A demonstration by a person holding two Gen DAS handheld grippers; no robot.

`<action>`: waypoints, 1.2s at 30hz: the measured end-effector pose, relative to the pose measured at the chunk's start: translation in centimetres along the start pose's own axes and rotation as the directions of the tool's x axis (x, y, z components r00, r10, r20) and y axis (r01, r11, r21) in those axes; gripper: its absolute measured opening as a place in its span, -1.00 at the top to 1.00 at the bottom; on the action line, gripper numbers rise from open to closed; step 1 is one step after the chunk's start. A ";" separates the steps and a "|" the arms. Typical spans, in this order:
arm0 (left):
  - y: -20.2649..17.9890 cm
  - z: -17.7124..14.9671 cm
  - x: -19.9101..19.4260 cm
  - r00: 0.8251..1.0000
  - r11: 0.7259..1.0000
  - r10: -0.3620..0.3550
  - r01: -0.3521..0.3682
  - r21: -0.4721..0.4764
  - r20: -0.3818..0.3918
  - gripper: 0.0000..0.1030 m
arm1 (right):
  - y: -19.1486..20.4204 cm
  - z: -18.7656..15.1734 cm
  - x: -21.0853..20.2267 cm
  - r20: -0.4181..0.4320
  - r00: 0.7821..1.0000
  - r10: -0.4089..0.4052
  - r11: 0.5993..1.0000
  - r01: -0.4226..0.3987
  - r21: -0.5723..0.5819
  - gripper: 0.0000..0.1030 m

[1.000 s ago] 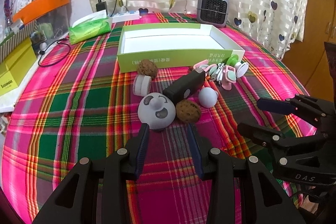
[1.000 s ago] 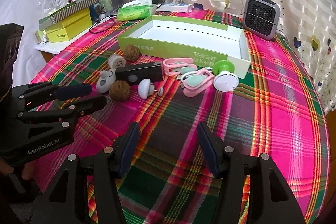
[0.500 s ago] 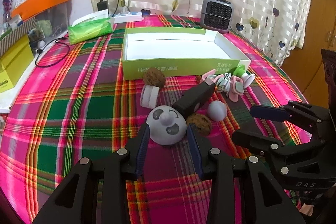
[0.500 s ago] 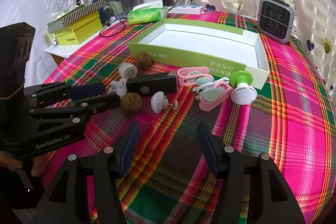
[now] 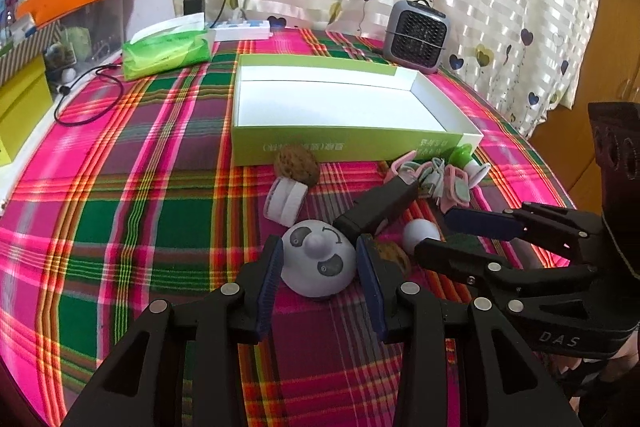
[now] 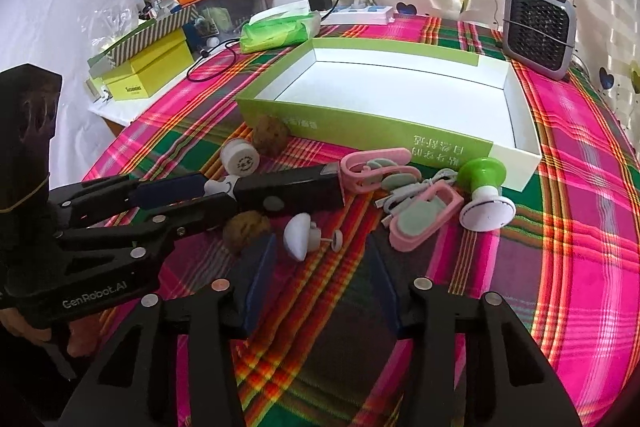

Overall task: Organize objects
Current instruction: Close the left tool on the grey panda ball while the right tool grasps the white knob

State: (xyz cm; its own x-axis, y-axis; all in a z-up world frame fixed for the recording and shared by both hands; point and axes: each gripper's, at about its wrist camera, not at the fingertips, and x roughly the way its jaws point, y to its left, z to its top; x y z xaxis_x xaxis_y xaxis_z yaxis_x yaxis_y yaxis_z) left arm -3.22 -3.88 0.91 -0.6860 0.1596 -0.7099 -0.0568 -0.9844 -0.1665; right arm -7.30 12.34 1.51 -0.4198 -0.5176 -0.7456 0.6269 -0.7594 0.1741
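Observation:
My left gripper (image 5: 319, 273) is open with its fingers on either side of a grey round toy with a face (image 5: 318, 263) on the plaid cloth; whether the pads touch it I cannot tell. Beside it lie a walnut (image 5: 394, 255), a black bar (image 5: 380, 207), a white cap (image 5: 285, 202) and another walnut (image 5: 296, 163). An open green box (image 5: 340, 107) stands behind. My right gripper (image 6: 320, 279) is open and empty, just short of a grey mushroom-shaped piece (image 6: 302, 235). Pink clips (image 6: 420, 219) and a green-and-white stopper (image 6: 486, 203) lie to the right.
A grey mini heater (image 6: 538, 29) stands at the back right. A green tissue pack (image 5: 166, 51), a charger with cable (image 5: 194, 3) and yellow boxes (image 6: 146, 75) sit at the back left. The table edge curves close on the left (image 6: 112, 131).
My left gripper has moved forward until the grey face toy sits between its fingers. My right gripper has moved forward toward the mushroom piece. Both stay open.

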 end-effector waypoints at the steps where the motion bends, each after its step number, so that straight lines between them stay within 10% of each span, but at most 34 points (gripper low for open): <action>1: 0.1 0.1 0.1 1.000 1.000 -0.002 0.002 -0.003 -0.001 0.30 | 0.0 0.1 0.2 -0.006 1.000 0.003 1.000 -0.003 0.000 0.16; 13: 0.3 0.4 0.4 1.000 1.000 -0.019 0.019 -0.020 -0.007 0.25 | 0.2 0.2 0.7 -0.021 1.000 0.010 1.000 -0.010 -0.016 0.36; 17: 0.1 0.6 -0.1 0.999 1.000 -0.027 0.027 -0.002 0.026 0.79 | 0.1 0.1 0.6 -0.019 1.000 0.009 1.000 -0.009 -0.018 0.36; 36: -0.5 0.1 -1.8 0.997 0.999 -0.028 0.025 0.040 0.066 0.80 | 0.2 -0.4 -0.5 0.013 1.000 0.006 1.000 -0.006 -0.019 0.36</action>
State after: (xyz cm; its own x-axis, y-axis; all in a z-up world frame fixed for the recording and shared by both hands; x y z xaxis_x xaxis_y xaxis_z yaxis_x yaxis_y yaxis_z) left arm -2.05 -3.70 2.35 -0.7307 0.1814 -0.6581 -0.1026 -0.9823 -0.1568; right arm -6.68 12.61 1.62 -0.4243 -0.5273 -0.7361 0.6419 -0.7486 0.1662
